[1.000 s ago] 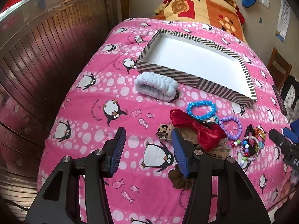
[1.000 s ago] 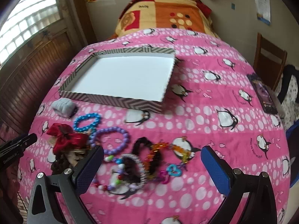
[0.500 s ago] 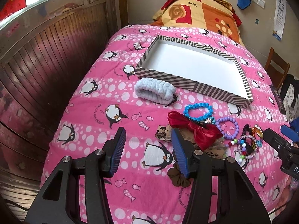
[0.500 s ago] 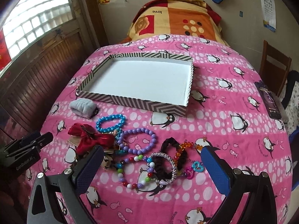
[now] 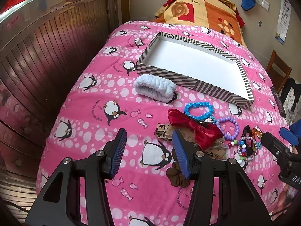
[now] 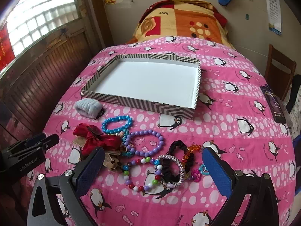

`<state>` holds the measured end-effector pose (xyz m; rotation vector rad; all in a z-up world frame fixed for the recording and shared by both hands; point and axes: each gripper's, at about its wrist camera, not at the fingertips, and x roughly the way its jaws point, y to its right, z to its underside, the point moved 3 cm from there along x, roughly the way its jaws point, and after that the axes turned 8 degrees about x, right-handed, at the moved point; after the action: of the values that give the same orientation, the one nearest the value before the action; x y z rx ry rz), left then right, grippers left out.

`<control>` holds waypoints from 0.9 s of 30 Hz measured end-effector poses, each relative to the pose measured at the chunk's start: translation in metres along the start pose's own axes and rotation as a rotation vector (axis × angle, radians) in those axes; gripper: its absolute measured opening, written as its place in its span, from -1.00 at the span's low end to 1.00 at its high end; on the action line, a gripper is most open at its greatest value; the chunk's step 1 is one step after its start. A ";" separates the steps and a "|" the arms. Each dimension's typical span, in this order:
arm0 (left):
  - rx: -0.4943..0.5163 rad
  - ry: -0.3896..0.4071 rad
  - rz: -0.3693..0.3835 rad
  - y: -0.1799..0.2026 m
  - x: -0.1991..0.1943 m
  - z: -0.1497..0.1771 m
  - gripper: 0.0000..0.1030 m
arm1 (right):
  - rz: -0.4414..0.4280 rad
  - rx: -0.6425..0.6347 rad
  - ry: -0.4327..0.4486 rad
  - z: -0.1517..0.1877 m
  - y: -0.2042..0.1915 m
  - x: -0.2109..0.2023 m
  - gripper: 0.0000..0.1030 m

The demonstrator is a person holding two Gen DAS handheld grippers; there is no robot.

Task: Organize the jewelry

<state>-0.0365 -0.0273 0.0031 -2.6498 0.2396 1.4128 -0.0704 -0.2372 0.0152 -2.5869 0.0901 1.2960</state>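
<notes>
Bracelets (image 6: 144, 145), red bow (image 6: 94, 138) and scrunchies piled on bed (image 6: 235, 141) before empty striped tray (image 6: 143, 104); left tongs (image 5: 148, 148) and right tongs (image 6: 153, 171) both gape, holding nothing.

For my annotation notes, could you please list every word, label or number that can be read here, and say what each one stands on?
"love", upside down: on the orange patchwork blanket.
"GenRobot.AI": on the left gripper body.
"DAS", cut off at the picture's edge: on the right gripper body.
Curved print on the pink penguin bedspread: too small to read.
Wall chart: too blurred.
Dark phone: screen unreadable.
</notes>
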 end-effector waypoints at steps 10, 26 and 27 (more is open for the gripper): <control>-0.003 -0.010 0.000 0.002 0.003 0.002 -0.03 | 0.025 -0.050 -0.005 0.000 -0.005 0.001 1.00; -0.011 -0.015 0.008 0.005 0.008 0.002 -0.03 | 0.008 -0.067 -0.014 0.000 -0.004 0.000 1.00; -0.010 -0.017 0.008 0.005 0.008 0.001 -0.03 | 0.008 -0.067 -0.014 0.000 -0.004 0.000 1.00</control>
<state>-0.0342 -0.0324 -0.0045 -2.6465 0.2425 1.4428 -0.0693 -0.2334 0.0159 -2.6356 0.0552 1.3417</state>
